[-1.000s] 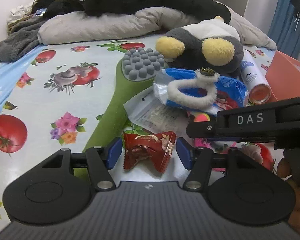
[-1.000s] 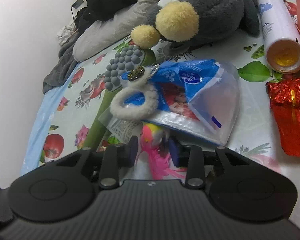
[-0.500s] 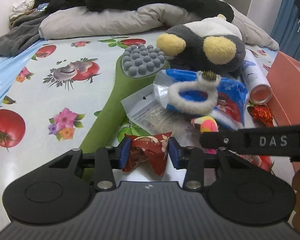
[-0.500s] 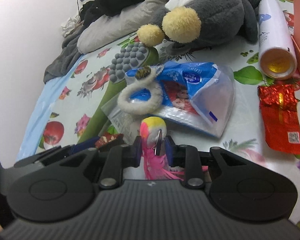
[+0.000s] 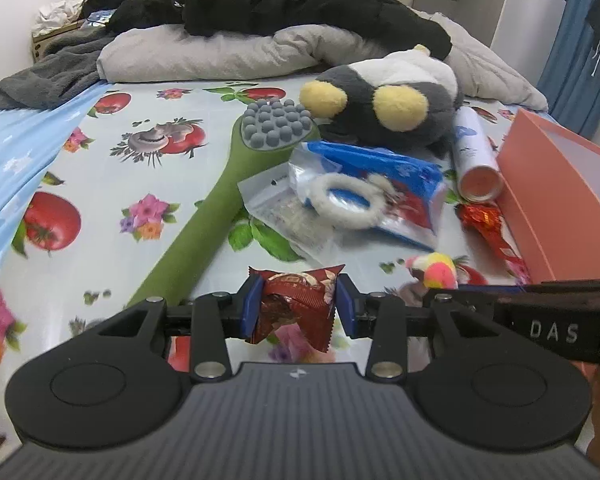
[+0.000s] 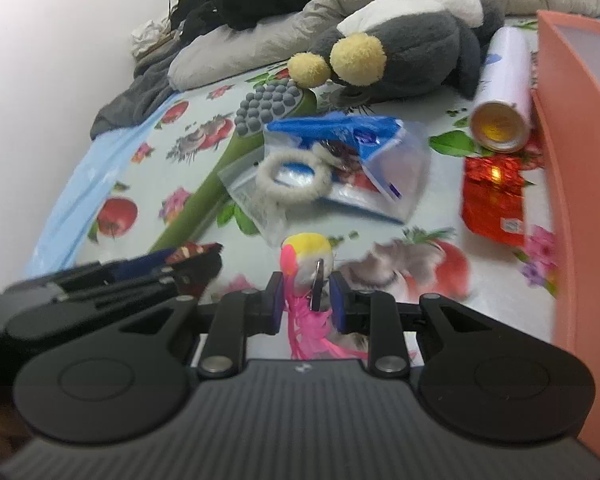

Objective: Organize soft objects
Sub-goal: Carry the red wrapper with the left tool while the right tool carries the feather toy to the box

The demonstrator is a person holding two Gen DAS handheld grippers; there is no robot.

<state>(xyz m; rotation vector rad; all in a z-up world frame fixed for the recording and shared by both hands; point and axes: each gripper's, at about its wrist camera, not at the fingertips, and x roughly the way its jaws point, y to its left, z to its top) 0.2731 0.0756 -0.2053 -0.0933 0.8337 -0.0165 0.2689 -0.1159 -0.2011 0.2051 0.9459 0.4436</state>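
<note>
Slippage is threatening both grips: the left gripper (image 5: 298, 307), jaws just closed, is pinching a crinkly dark-red foil snack packet (image 5: 296, 303) above the bedsheet, while the right gripper (image 6: 305, 300) is clamping narrowly a pink-and-yellow fluffy toy (image 6: 308, 258) whose plush could be squeezing free.

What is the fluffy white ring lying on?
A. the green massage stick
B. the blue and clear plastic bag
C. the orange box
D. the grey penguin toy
B: the fluffy white ring rests on top of the blue and clear plastic bag, apart from the other three things.
</note>
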